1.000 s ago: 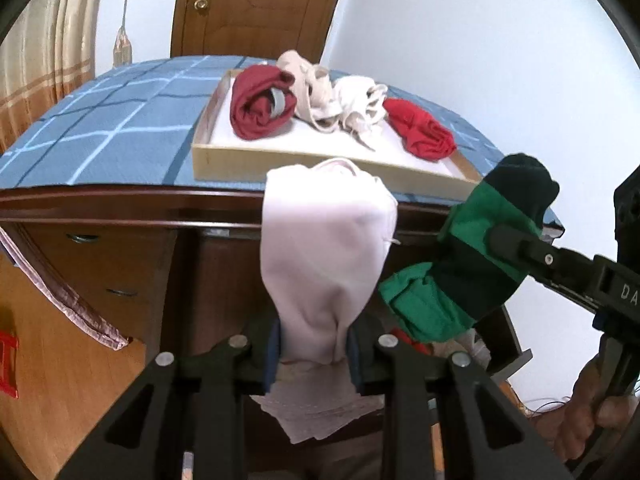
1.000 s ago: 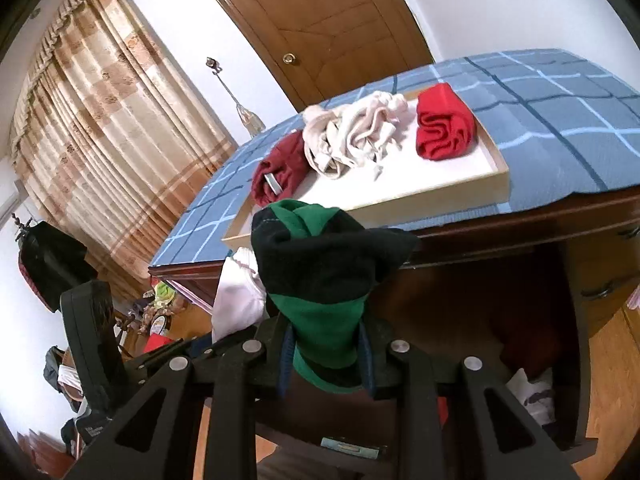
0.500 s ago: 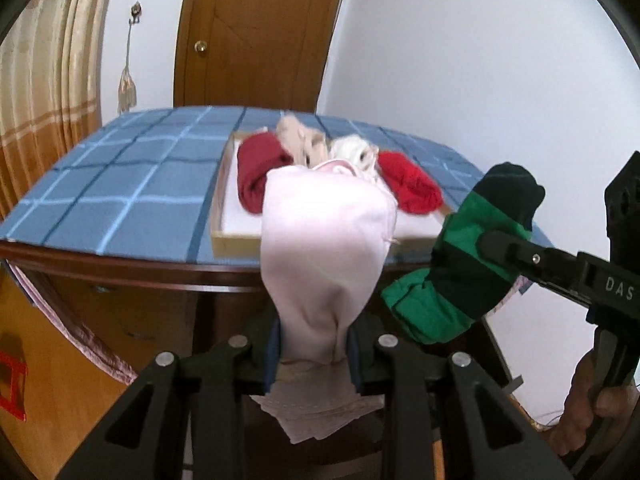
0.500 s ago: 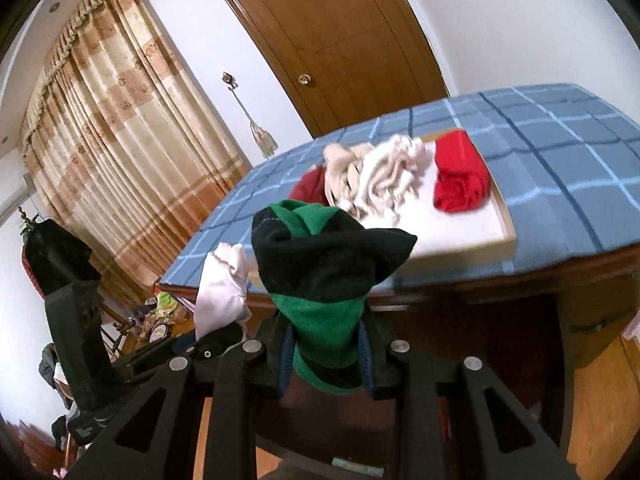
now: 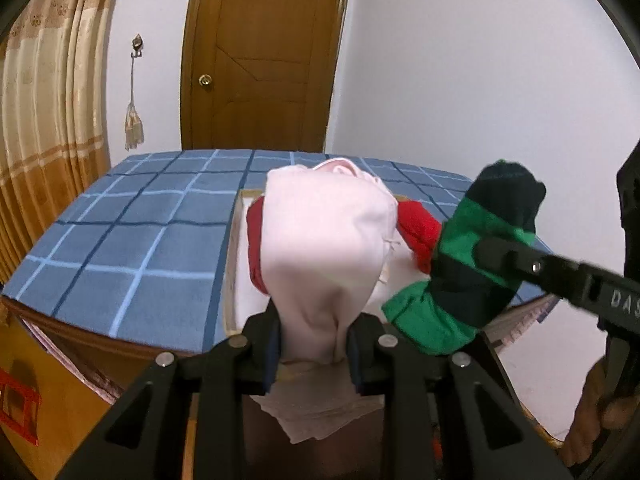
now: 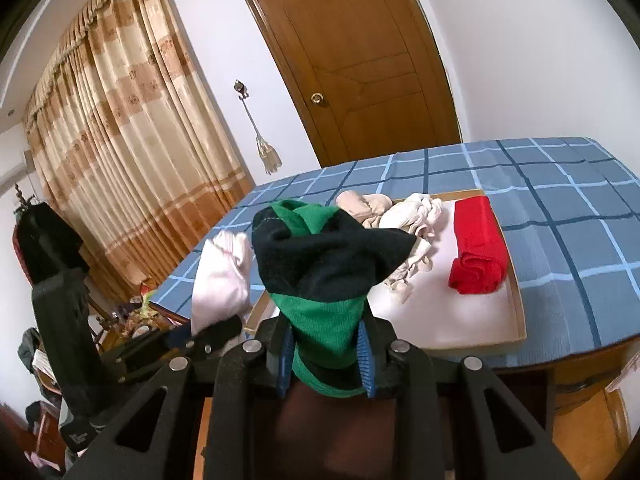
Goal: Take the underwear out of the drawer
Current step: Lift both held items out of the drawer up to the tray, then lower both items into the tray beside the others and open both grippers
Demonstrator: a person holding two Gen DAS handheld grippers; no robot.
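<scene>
My left gripper [image 5: 313, 344] is shut on a pale pink piece of underwear [image 5: 324, 256], which stands up between the jaws and hides much of the tray behind it. My right gripper [image 6: 325, 354] is shut on a green and black striped piece of underwear [image 6: 324, 264]; that bundle [image 5: 476, 264] also shows at the right of the left wrist view. Both are held above the near edge of the wooden tray [image 6: 516, 292]. On the tray lie a bright red roll [image 6: 478, 246], beige and cream pieces [image 6: 400, 216] and a dark red piece [image 5: 256, 248]. The drawer is out of view.
The tray sits on a dresser top under a blue checked cloth [image 5: 132, 232]. A wooden door [image 6: 360, 60] and white wall stand behind, striped curtains [image 6: 120, 140] at the left. A person's hand [image 5: 596, 412] grips the right tool's handle.
Both grippers have risen with their bundles, from below the dresser's edge to above its top. The open drawer and dresser front have dropped out of view.
</scene>
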